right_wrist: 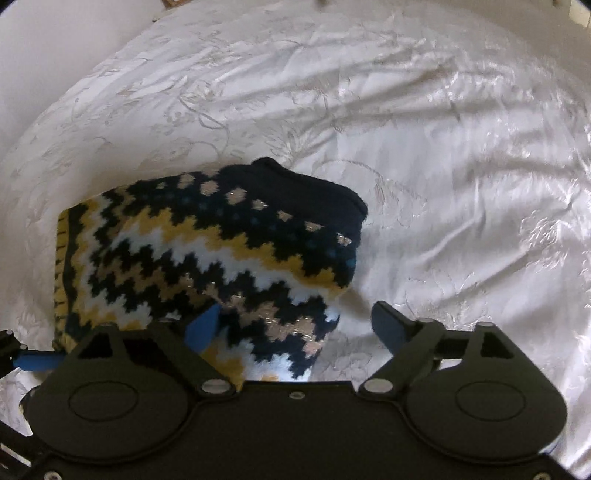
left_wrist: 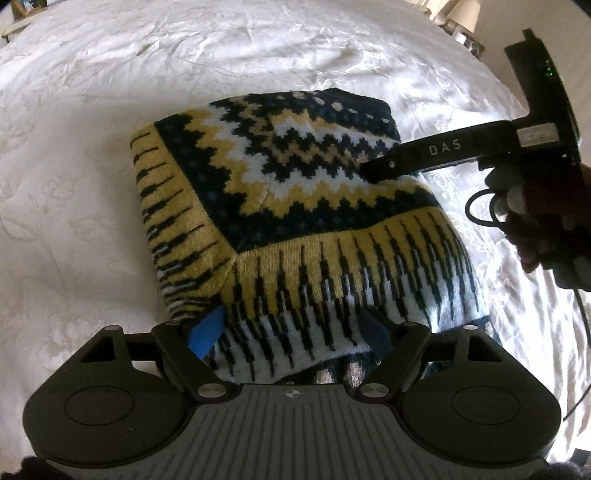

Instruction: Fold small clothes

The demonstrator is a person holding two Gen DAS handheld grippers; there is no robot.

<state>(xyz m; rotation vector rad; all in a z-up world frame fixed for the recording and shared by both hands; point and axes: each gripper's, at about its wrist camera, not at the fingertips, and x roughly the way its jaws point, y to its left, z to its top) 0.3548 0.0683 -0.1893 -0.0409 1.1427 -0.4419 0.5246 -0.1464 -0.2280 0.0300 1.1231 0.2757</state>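
Observation:
A folded knit sweater (left_wrist: 280,206) in navy, yellow and white zigzags lies on the white bedspread (left_wrist: 74,184). My left gripper (left_wrist: 291,332) is open, its blue-padded fingers (left_wrist: 208,330) spread over the sweater's near edge. My right gripper (right_wrist: 295,325) is open too, its left finger (right_wrist: 203,326) over the sweater (right_wrist: 207,251) and its right finger over the bedspread (right_wrist: 461,166). In the left wrist view the right gripper (left_wrist: 380,168) reaches in from the right and rests on the sweater's top.
The wrinkled white bedspread surrounds the sweater on all sides. A lamp (left_wrist: 463,14) and small items stand at the far right beyond the bed. A cable (left_wrist: 480,206) hangs from the right gripper's handle.

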